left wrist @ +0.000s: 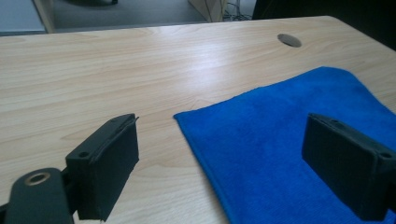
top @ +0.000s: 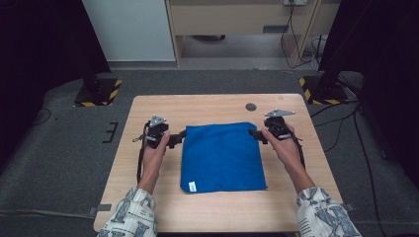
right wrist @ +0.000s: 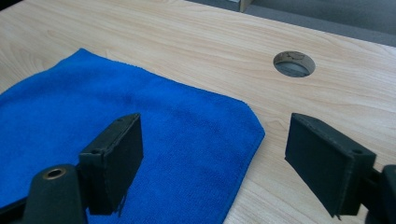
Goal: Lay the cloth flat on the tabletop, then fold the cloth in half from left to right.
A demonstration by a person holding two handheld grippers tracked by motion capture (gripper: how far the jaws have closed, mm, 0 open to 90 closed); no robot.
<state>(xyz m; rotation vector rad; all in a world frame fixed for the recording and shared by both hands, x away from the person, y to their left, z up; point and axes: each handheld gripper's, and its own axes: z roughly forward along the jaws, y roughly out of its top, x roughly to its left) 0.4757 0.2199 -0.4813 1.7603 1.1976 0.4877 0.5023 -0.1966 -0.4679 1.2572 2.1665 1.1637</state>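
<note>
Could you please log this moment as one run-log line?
blue cloth: flat on table | left gripper: open, beside cloth | right gripper: open, beside cloth

Light wooden table, round cable hole, blue cloth lying flat mid-table

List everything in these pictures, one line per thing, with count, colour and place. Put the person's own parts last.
cloth: one, bright blue, lying flat at the middle of the table, a small white tag at its near left corner.
table: one, light wood, centre of the high view.
cable hole: one, round, grey, in the tabletop beyond the cloth's far right corner.
stand bases: two, black with yellow-black stripes, on the grey floor at the table's far corners.
cabinet: one, pale wood, at the back.
left claw: one, black, jaws open at the cloth's far left corner.
right claw: one, black, jaws open at the far right corner.
sleeves: two, patterned white and grey, bottom edge.
</note>
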